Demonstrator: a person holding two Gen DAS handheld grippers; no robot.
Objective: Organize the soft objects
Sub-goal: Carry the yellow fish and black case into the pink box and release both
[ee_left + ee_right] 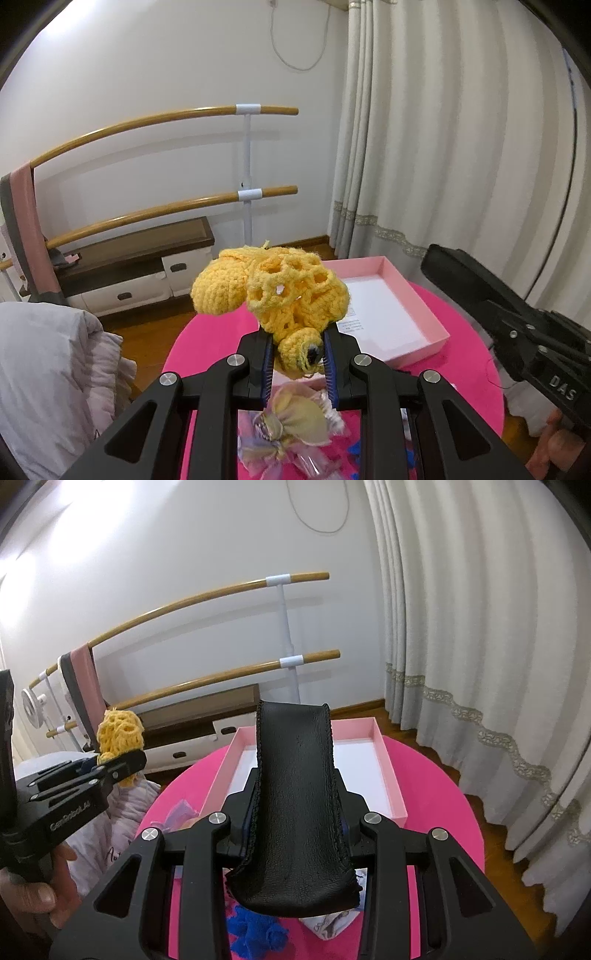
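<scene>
My left gripper (298, 345) is shut on a yellow crocheted toy (284, 291) and holds it above the pink round table (207, 332). The toy also shows in the right wrist view (120, 734), held up at the left. My right gripper (295, 786) is shut on a black leather pouch (295, 812) that stands up between the fingers, in front of the open pink box (388, 771). The box has a white floor and also shows in the left wrist view (424, 306), to the right of the toy.
On the table below lie a yellow sachet with ribbon (295, 417), a blue knitted piece (255, 932) and a printed cloth item (332, 923). A grey-white quilt (48, 369) lies at the left. A ballet barre (243, 195), a low cabinet (140, 266) and curtains (443, 147) stand behind.
</scene>
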